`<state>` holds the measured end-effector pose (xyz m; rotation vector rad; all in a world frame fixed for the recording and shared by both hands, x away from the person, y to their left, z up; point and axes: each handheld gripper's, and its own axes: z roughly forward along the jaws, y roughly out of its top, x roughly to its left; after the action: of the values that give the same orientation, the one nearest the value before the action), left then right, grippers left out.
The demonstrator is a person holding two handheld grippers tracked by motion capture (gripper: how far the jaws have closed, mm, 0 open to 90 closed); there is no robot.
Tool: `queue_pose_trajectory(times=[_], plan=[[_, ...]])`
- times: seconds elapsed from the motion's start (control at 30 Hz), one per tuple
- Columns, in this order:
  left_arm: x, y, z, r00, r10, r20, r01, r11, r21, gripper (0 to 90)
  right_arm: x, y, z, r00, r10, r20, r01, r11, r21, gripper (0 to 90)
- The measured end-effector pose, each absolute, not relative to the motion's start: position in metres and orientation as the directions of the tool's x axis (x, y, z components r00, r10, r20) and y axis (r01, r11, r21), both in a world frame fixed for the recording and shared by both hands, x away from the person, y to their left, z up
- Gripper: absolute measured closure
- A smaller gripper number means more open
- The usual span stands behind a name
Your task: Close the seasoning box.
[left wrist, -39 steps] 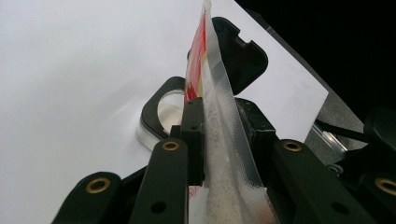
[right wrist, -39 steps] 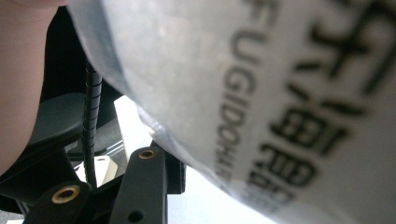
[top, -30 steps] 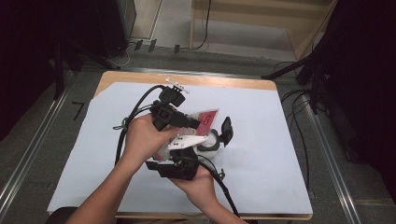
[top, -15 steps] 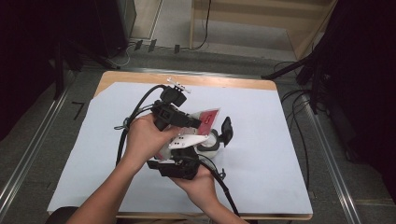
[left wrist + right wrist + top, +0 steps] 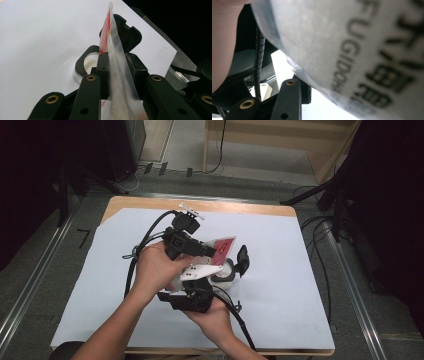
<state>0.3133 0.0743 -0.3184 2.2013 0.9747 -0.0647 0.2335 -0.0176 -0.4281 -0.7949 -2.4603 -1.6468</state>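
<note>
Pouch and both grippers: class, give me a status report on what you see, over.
Left gripper shut on the pouch. Right gripper against the pouch's printed side, grip unclear. Round container with open black lid below the pouch. Nothing in the way.

I have both forearms in from the near edge, hands close together over the middle. My left hand [image 5: 157, 267] sits above and left, wrapped round the left gripper [image 5: 117, 65], whose jaws stand nearly together and are clamped. My right hand [image 5: 212, 315] lies underneath, palm up, cradling the right gripper [image 5: 192, 297]. Its one visible jaw rises at the lower left of the right gripper view; I cannot tell its grip.
</note>
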Motion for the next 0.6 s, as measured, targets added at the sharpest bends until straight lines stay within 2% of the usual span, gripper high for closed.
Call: queue_pose_trajectory(times=[0.6], plan=[[0.3130, 0.0744, -0.3179, 0.721, 0.623, -0.303, 0.650, -0.457, 0.607, 75.4, 0.2321, -0.0161, -0.4270, -0.864, 0.382, 0.326, 0.450, 0.300, 0.841, 63.4]])
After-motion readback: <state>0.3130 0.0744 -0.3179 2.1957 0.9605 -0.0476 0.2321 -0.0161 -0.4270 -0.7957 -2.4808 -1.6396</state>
